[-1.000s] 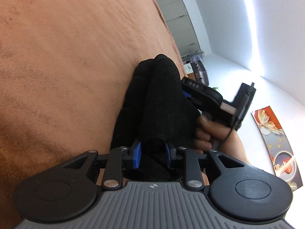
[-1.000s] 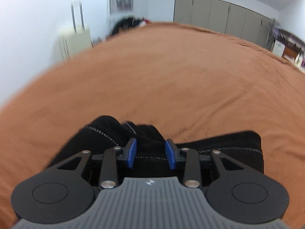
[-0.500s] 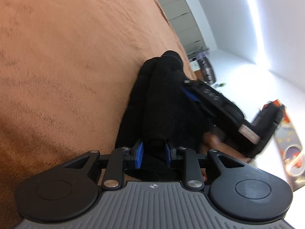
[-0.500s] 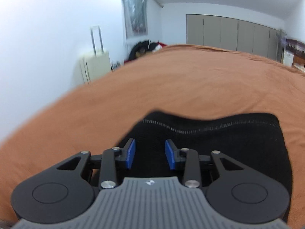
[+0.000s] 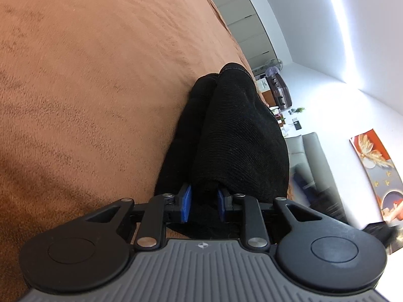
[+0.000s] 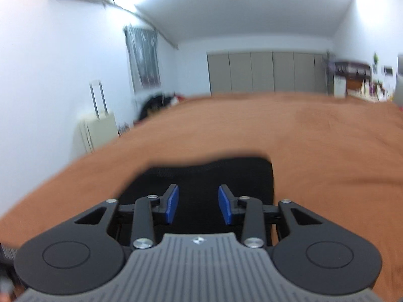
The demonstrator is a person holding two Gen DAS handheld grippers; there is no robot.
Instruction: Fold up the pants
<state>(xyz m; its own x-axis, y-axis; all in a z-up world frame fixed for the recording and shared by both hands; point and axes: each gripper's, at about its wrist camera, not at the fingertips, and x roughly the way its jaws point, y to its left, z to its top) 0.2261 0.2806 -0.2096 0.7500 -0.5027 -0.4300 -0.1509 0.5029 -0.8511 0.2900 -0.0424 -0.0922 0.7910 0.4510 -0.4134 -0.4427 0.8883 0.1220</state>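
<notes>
Left claw (image 5: 202, 202) was clamped on a bunched fold of the black pants (image 5: 234, 138), its blue pads (image 5: 186, 203) pressed into the knit from both sides. The garment rose in a thick doubled ridge ahead of it, resting on the orange-brown bed cover (image 5: 88, 88). Right claw (image 6: 198, 203) stood part-open above the pants (image 6: 214, 176), its pads (image 6: 172, 202) apart with dark fabric visible behind the gap — whether any cloth was actually pinched could not be told from that blurred view, and no pad appeared to press on it. There the pants lay as a flat dark panel on the bed cover (image 6: 302, 130), near its front edge.

The step in hand appeared to be laying one fold over and squaring it. To do it well, the left grip should hold firm without dragging the lower layer, the carried edge should be lowered to meet the edge beneath, and the free claw would best smooth or pin the panel — otherwise the thick knit could bulge at the crease.
</notes>
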